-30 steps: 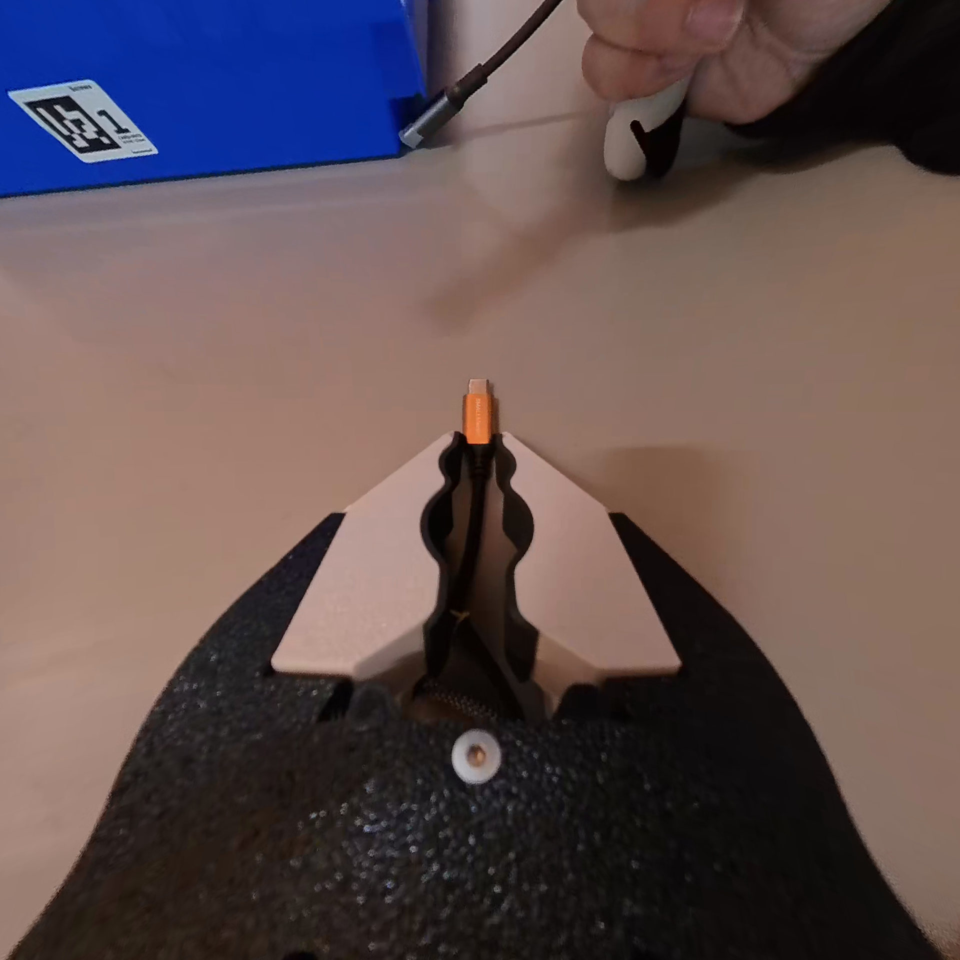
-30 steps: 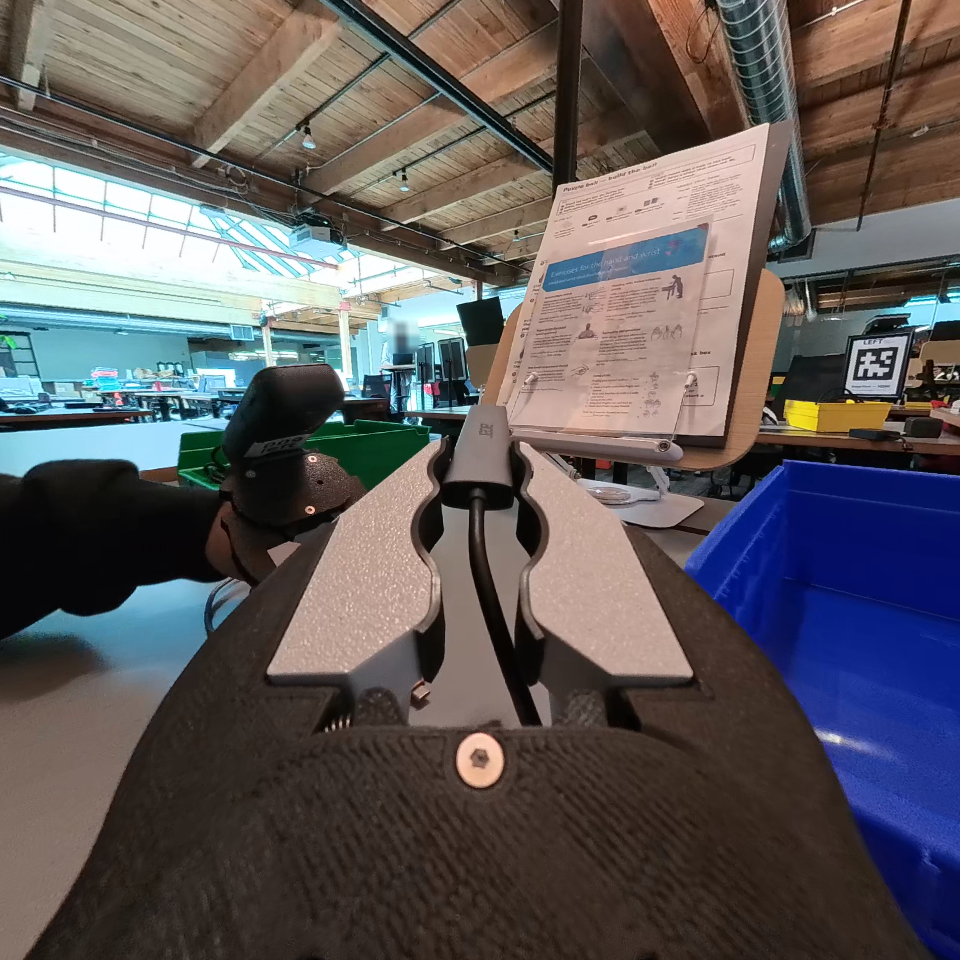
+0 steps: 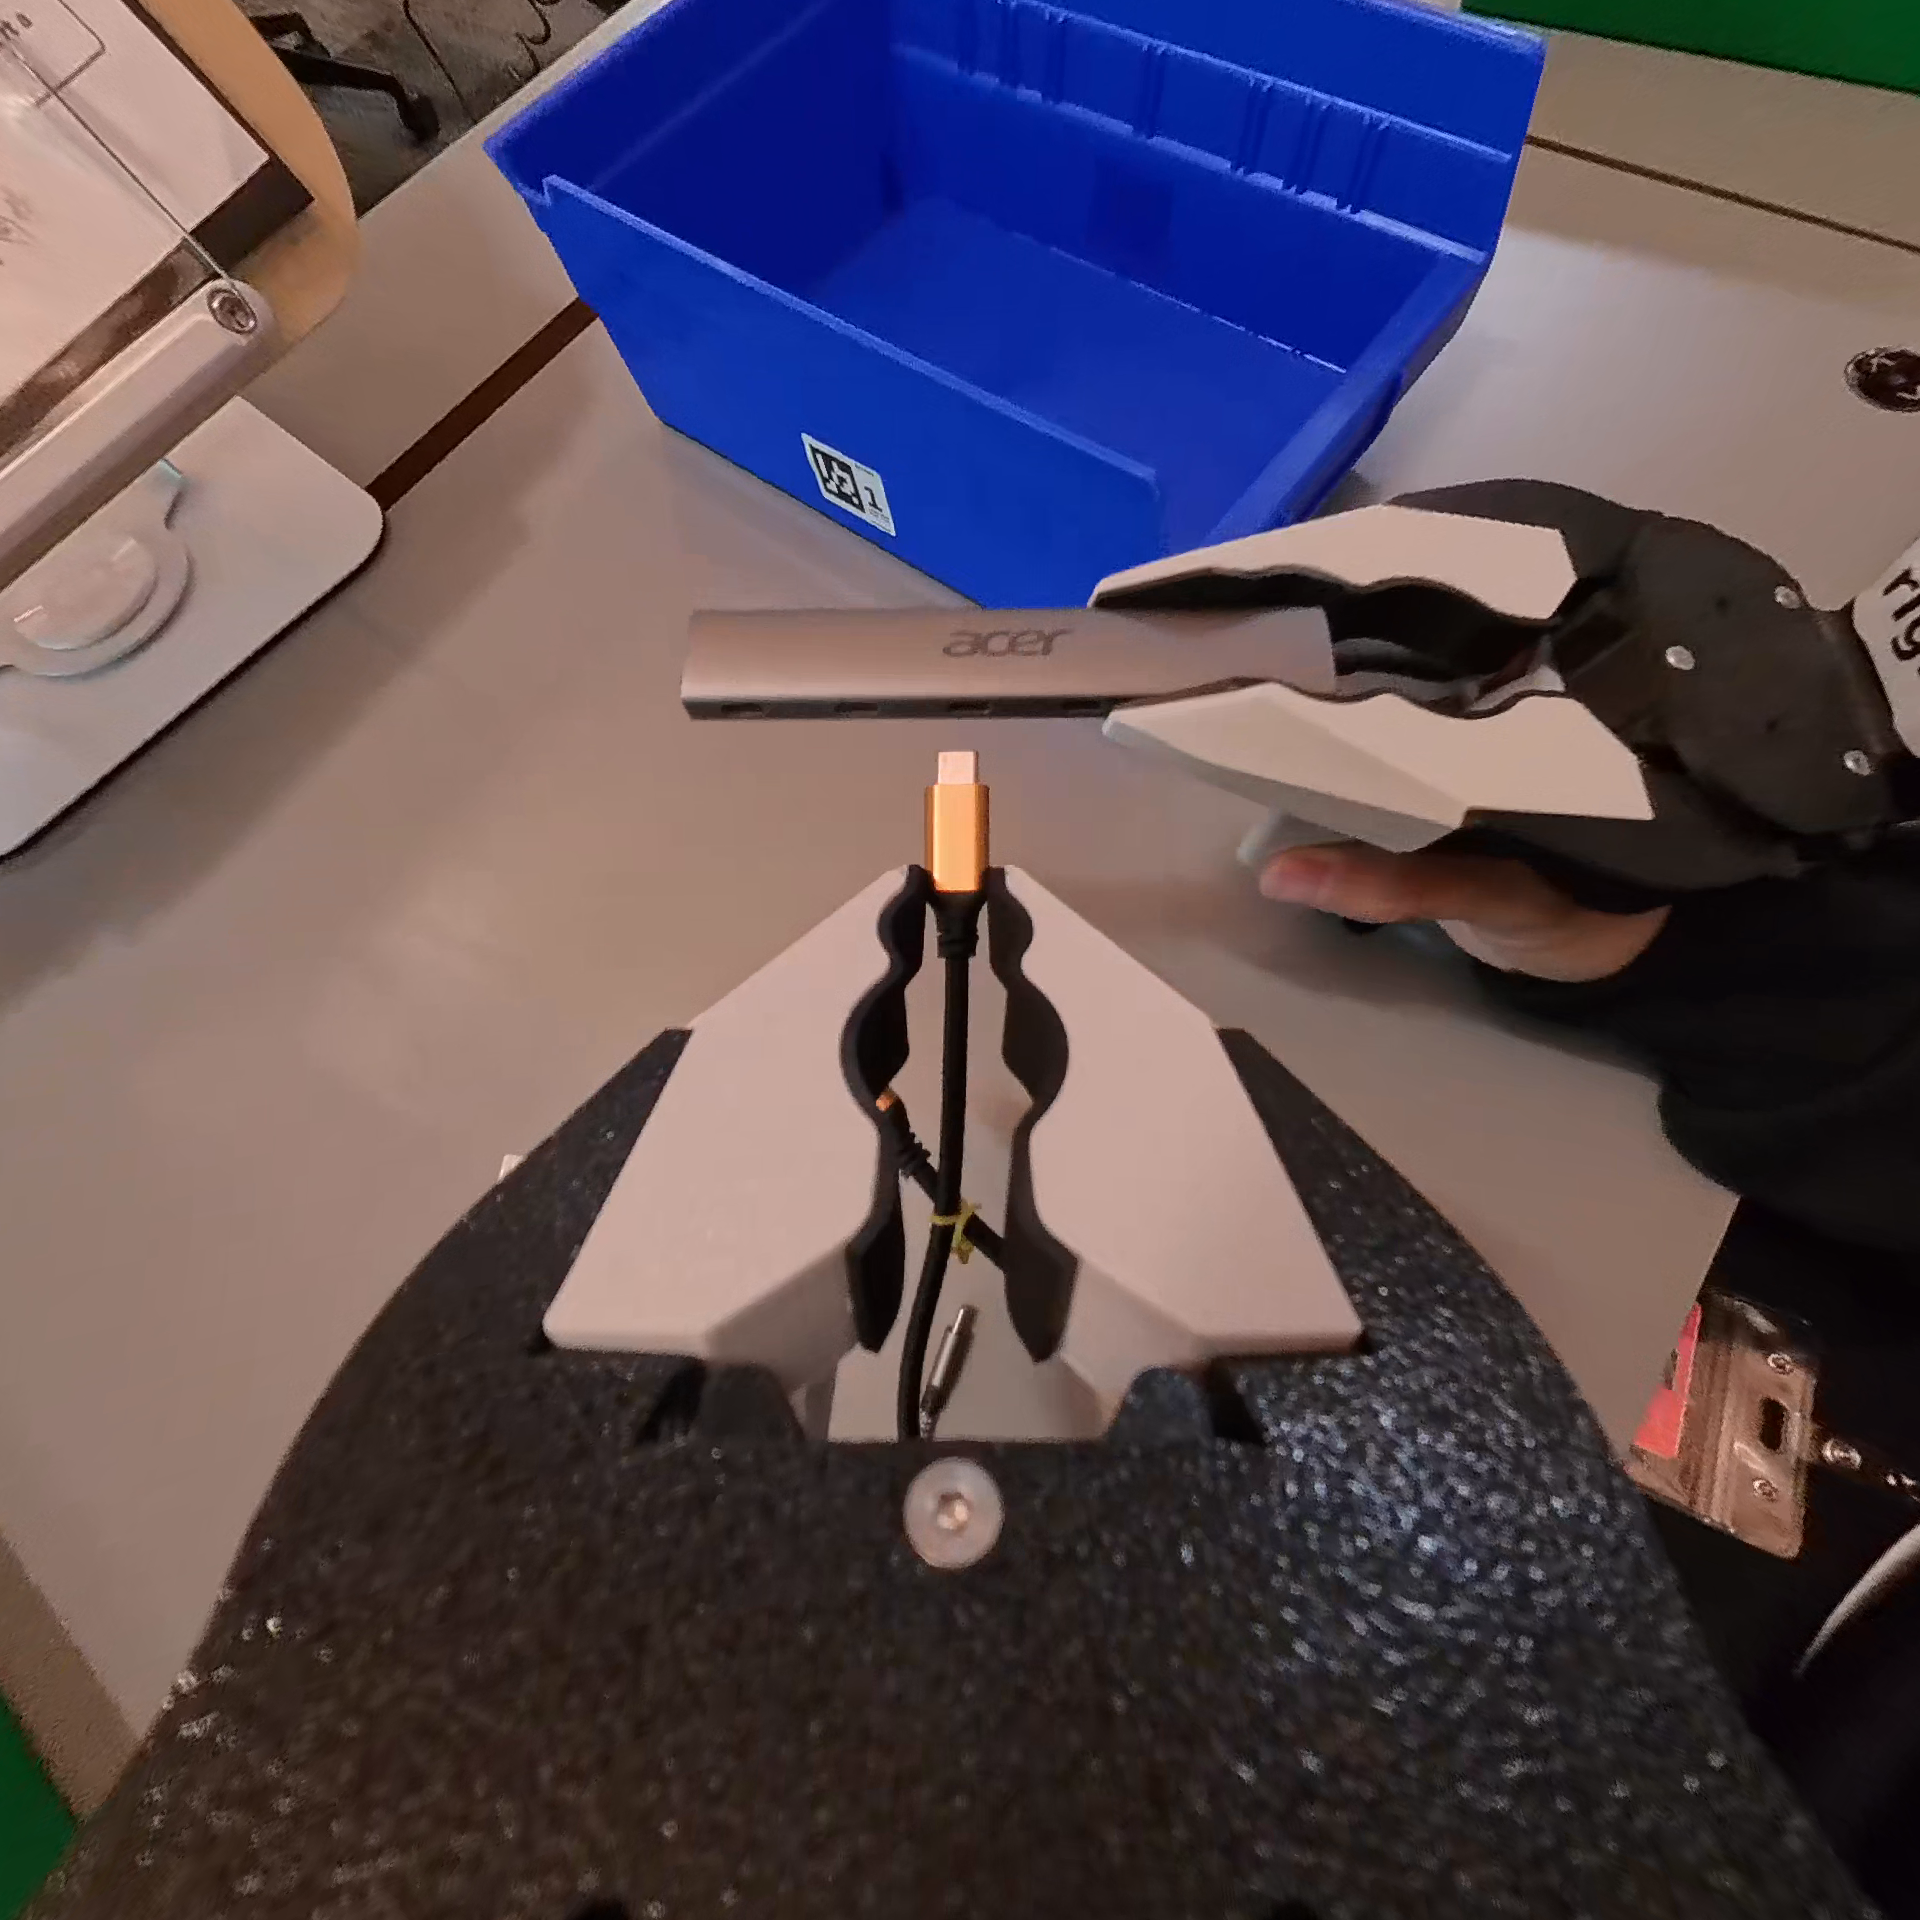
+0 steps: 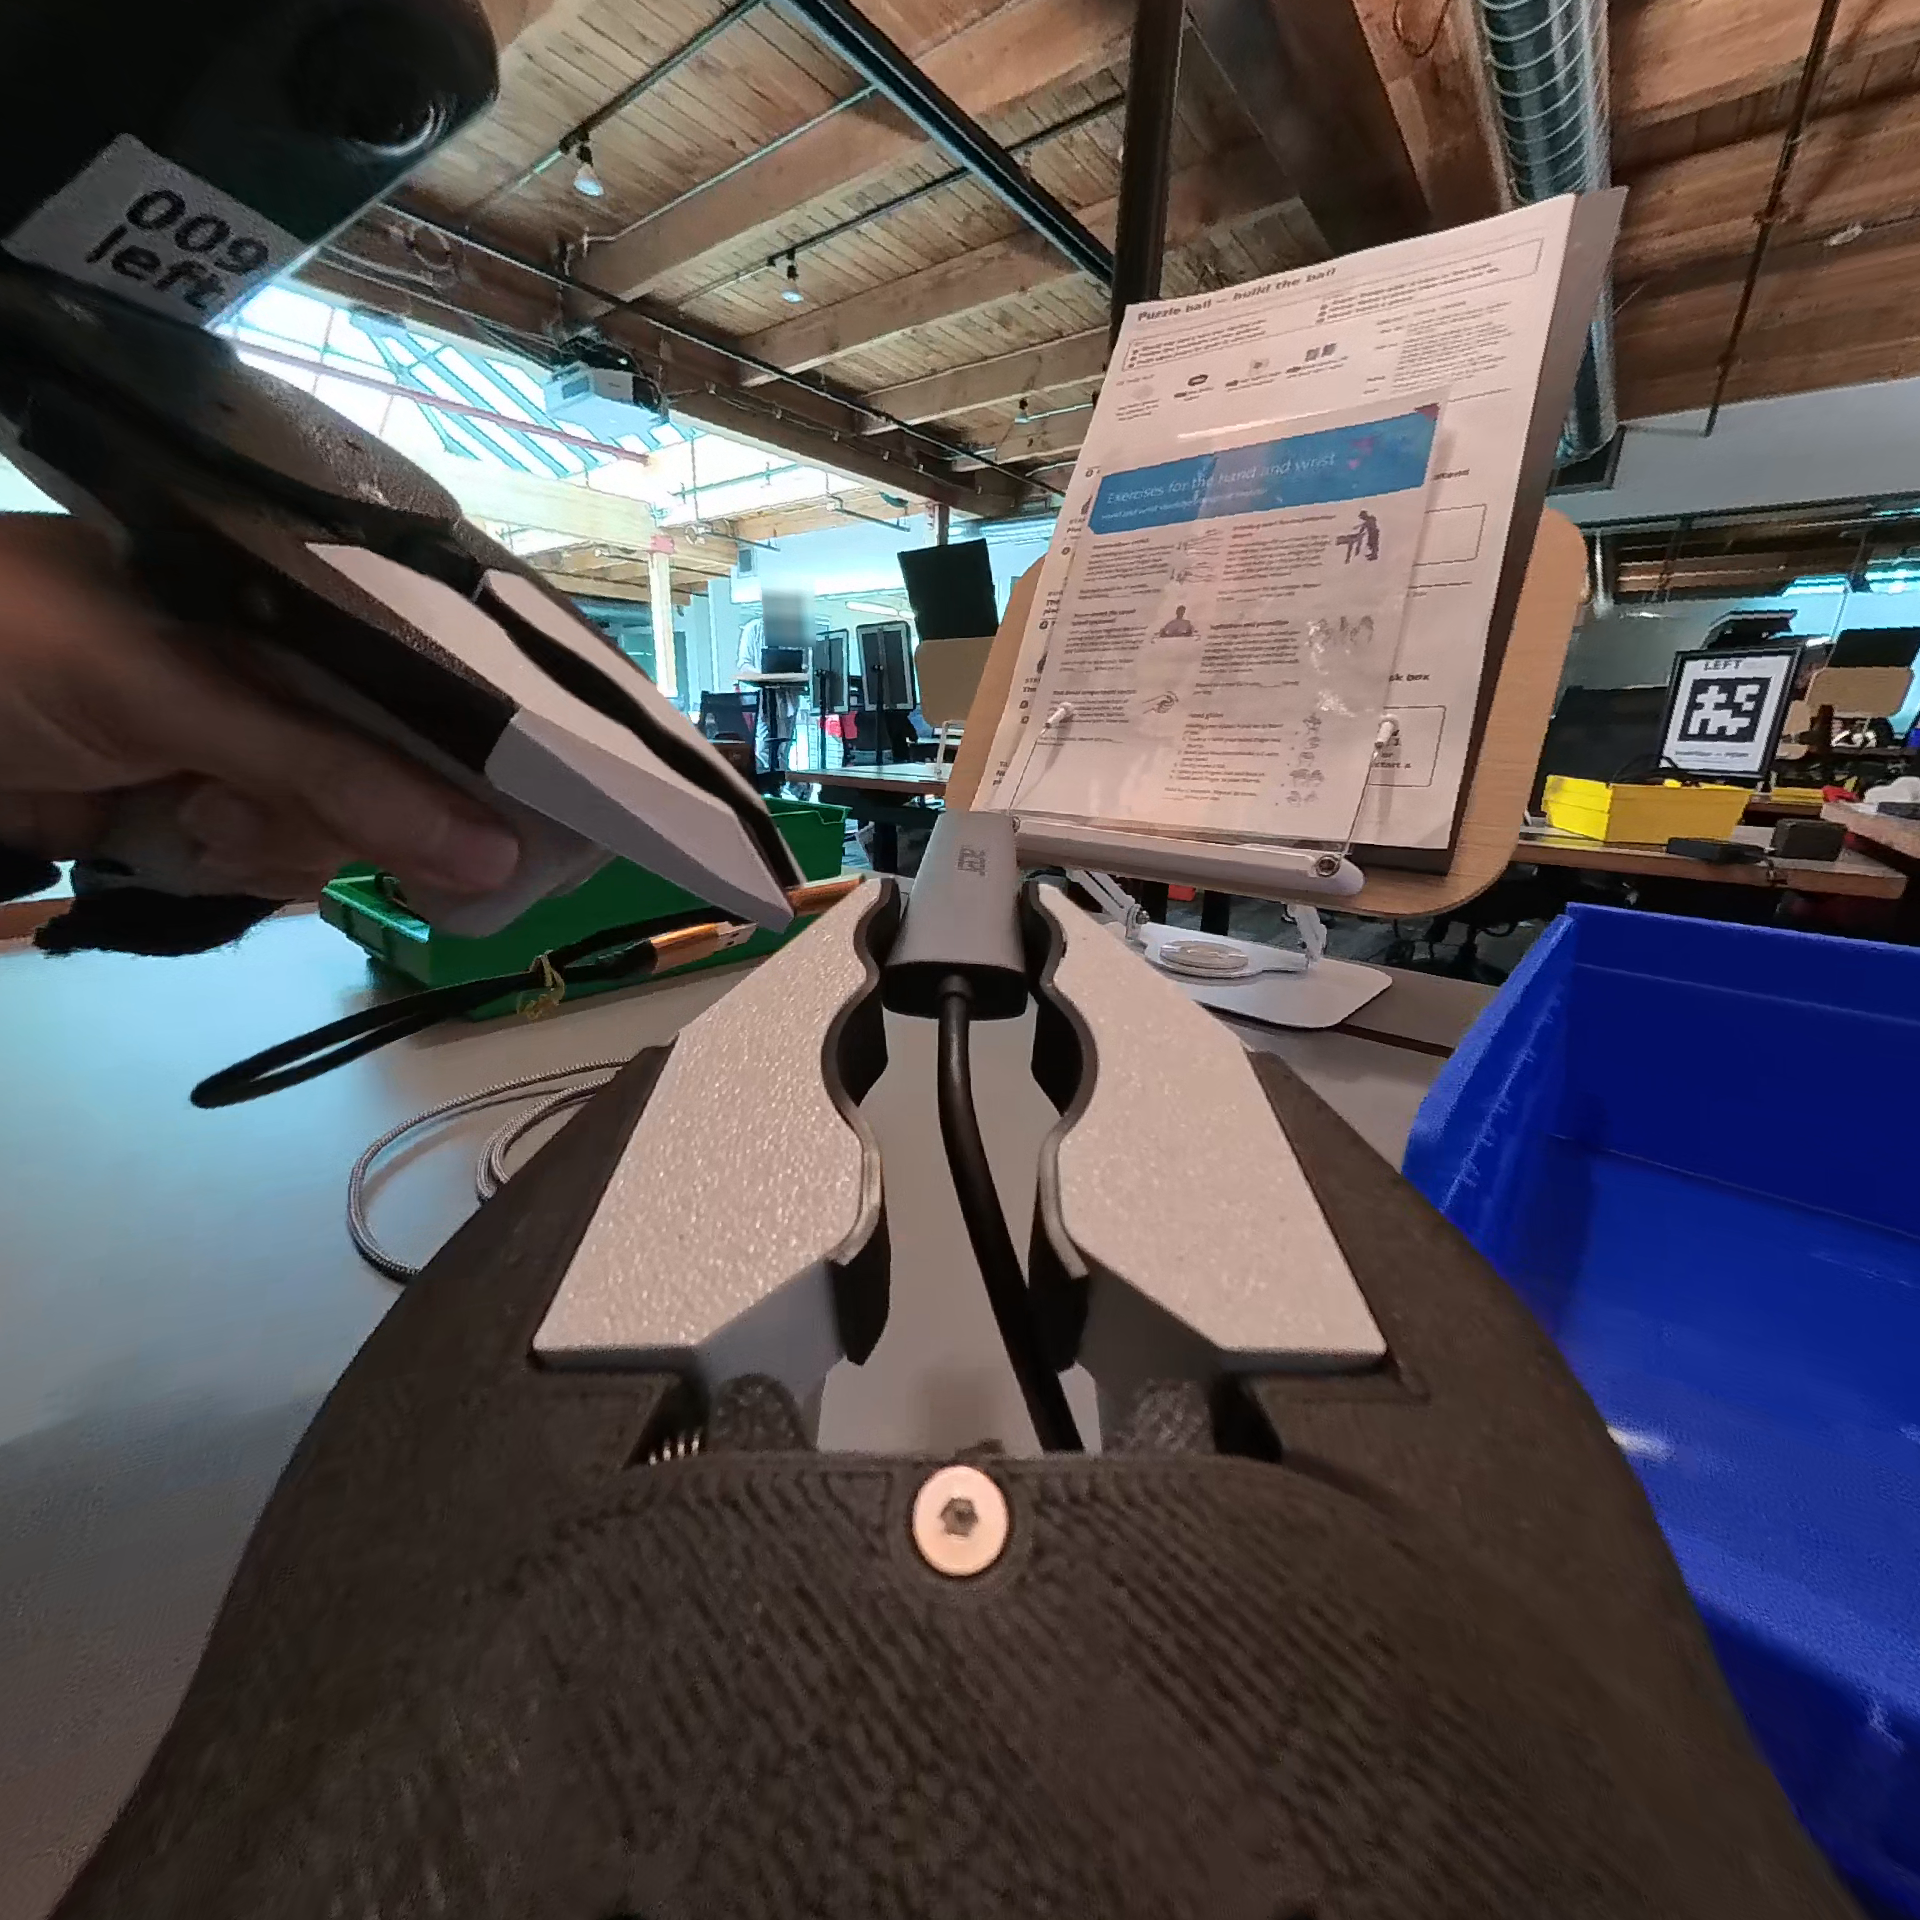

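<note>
Right now my left gripper [image 3: 956, 883] has its fingers pinched together at the tips on the orange connector [image 3: 957, 836] of a black cable [image 3: 951, 1049], with the silver plug end sticking out forward past the fingertips. Behind the grip the cable runs back between the fingers, where a thin yellow tie [image 3: 954, 1226] binds it and a second small metal plug [image 3: 951, 1351] hangs below. My right gripper [image 4: 958, 914] is closed on the cable end of a slim grey hub [image 3: 935, 681], holding it level above the grey table [image 3: 312, 831] so that its long body crosses in front of the left gripper. Along the hub's near edge I can see a row of ports, and the plug tip sits just short of that edge, not touching it. From the right wrist view the hub's own dark lead [image 4: 987, 1195] runs back between the fingers. Behind the hub stands a blue bin [image 3: 727, 312] carrying a square marker sticker. At the far left is a document stand [image 3: 156, 364] holding printed sheets, and a grey braided cord [image 4: 416, 1174] lies on the table near the left gripper.
</note>
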The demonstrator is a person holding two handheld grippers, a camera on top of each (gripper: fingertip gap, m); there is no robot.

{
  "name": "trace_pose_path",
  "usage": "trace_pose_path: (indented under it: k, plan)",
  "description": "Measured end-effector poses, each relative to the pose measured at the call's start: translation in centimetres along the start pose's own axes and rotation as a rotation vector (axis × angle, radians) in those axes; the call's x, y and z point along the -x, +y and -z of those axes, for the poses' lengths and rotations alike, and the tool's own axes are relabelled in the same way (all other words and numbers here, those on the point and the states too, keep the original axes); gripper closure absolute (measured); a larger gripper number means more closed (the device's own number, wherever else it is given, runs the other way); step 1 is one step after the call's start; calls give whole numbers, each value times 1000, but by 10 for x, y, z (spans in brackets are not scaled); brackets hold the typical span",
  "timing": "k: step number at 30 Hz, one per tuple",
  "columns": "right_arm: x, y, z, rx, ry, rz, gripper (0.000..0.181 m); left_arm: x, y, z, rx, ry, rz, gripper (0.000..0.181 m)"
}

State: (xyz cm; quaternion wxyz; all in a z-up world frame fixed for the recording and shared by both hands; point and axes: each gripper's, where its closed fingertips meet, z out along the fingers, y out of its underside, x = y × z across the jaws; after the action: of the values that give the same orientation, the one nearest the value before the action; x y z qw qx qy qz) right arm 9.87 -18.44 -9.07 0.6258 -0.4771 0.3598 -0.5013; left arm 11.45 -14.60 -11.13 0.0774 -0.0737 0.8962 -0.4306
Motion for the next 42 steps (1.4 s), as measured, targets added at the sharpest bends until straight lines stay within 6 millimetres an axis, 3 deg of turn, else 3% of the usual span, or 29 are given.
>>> trace_pose_path:
  k: [23, 32, 35, 42]
  plan:
    - [14, 11, -5, 75, -46, 53, 158, 4, 6, -1, 67, -51, -36, 172]
    - [14, 16, -7, 115, -37, 0, 155, 11, -17, 3, -84, -86, -59, 172]
    - [6, 9, -4, 61, -20, -65, 157, 8, -19, 1, -82, -72, -84, 172]
    - [3, 0, -2, -19, -5, -80, 157, 3, -26, 2, -256, -83, -68, 172]
